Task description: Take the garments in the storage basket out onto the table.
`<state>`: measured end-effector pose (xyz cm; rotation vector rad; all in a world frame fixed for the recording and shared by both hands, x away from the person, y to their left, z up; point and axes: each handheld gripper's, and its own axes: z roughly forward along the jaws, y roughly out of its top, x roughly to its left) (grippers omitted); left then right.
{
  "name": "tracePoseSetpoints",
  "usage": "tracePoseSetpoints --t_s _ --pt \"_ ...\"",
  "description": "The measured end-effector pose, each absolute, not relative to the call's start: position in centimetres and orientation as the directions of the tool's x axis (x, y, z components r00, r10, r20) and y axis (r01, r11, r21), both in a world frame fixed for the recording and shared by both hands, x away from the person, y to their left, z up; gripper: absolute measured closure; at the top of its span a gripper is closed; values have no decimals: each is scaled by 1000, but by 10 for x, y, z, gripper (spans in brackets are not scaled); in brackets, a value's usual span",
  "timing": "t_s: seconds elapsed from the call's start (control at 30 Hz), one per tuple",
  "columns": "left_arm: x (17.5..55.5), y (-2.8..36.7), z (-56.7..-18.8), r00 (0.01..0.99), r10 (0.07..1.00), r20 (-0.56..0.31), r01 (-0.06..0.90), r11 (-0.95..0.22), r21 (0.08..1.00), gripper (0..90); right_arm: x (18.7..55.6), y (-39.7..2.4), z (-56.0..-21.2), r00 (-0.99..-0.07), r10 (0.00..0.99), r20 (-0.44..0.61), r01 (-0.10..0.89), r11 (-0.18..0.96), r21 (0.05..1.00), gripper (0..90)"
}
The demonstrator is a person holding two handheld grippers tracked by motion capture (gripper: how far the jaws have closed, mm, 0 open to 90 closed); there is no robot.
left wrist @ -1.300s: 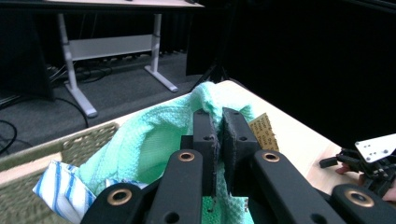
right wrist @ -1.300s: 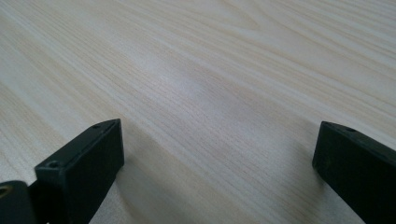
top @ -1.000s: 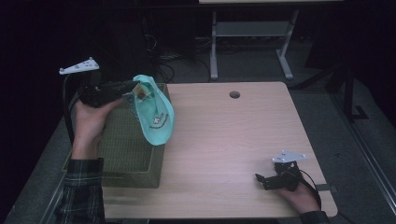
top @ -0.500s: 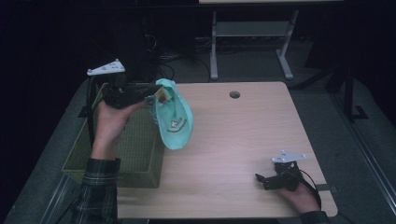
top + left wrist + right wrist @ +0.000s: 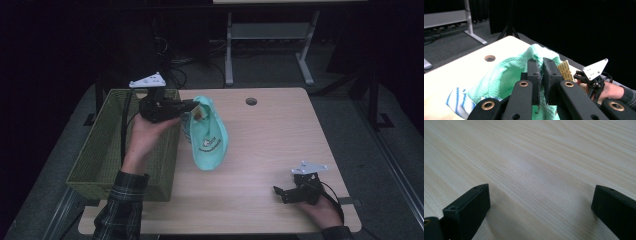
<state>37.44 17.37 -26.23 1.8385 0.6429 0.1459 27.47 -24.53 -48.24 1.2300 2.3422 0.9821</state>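
High view: the left gripper (image 5: pixel 192 106) pinched the top edge of a mint-green garment (image 5: pixel 207 135), which hung below and just right of it, long axis trailing toward the person, low end on the table (image 5: pixel 280 130) beside the basket (image 5: pixel 100 150).
Left gripper view: jaws nearly closed on green cloth (image 5: pixel 506 72).
Right gripper view: right gripper (image 5: pixel 539 202) wide open, holding nothing, well apart from the garment.
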Motion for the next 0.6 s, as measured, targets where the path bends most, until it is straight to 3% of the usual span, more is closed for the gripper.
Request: tracePoseSetpoints --t_s 0.6 --pt "375 123 -298 879 416 -232 376 -309 874 843 275 -245 -482 -579 815 36 596 393 700 13"
